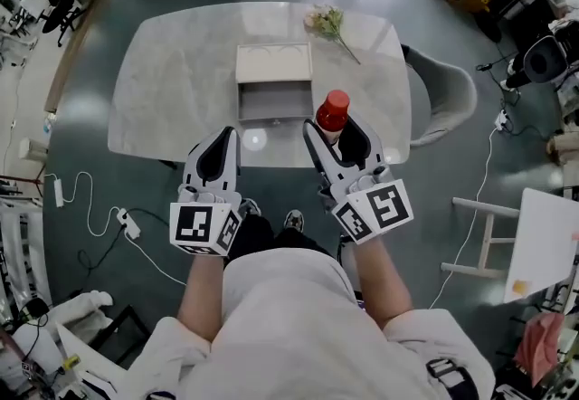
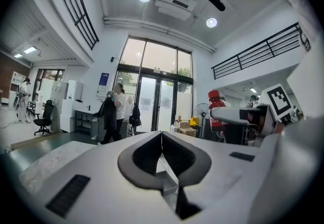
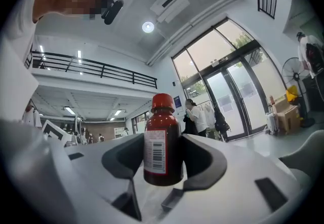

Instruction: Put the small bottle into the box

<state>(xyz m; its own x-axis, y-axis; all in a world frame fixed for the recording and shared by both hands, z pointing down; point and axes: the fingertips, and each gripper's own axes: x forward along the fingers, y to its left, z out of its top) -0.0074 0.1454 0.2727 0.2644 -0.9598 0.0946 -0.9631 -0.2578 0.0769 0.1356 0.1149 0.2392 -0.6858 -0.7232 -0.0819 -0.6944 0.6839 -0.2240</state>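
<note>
My right gripper (image 1: 336, 129) is shut on a small dark bottle (image 1: 331, 115) with a red cap and a white barcode label. In the right gripper view the small bottle (image 3: 162, 142) stands upright between the jaws, pointing up toward the ceiling. An open white box (image 1: 273, 83) lies on the grey table (image 1: 172, 90), just left of and beyond the bottle. The left gripper (image 1: 223, 138) is held beside the right one near the table's front edge, its jaws closed together with nothing between them (image 2: 162, 137). The bottle (image 2: 215, 111) also shows at the right of the left gripper view.
A sprig of dried flowers (image 1: 329, 25) lies at the table's far right. A grey chair (image 1: 443, 100) stands right of the table. A white stool (image 1: 534, 244) is at the far right. Cables (image 1: 109, 222) run over the floor at the left. People stand by the glass doors (image 2: 115, 109).
</note>
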